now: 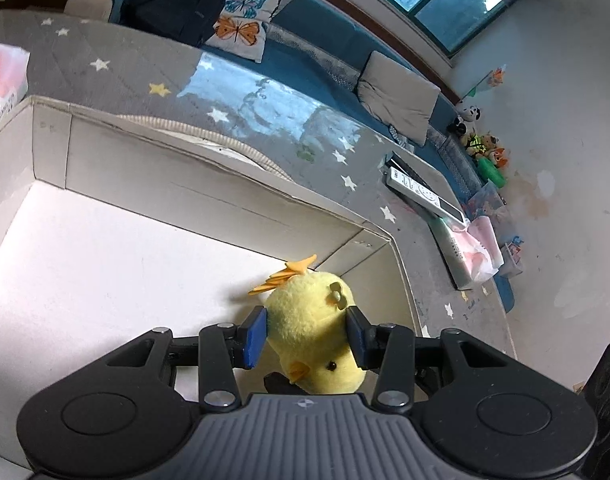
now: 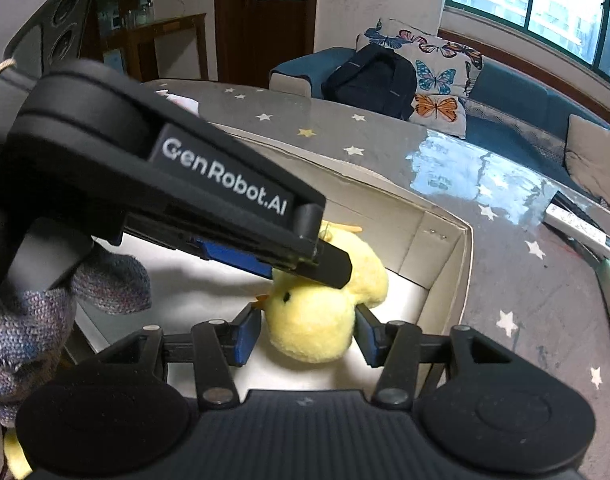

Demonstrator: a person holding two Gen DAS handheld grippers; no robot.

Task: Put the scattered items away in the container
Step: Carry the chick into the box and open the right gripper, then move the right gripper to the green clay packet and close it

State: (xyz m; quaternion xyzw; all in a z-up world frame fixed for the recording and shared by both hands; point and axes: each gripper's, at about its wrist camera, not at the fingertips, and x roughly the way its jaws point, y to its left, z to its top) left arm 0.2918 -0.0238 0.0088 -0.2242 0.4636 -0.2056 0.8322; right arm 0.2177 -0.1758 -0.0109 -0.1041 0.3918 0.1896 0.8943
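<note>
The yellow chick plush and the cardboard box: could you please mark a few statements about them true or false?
1. The yellow chick plush sits between the pads of the left gripper. True.
2. The chick is over the open cardboard box. True.
3. The box is already full of toys. False: apart from the chick, only its pale floor shows.
4. The right gripper is far from the chick. False: its pads flank the chick's lower body.
5. A remote control lies inside the box. False: it lies outside, on the star-patterned table.
</note>
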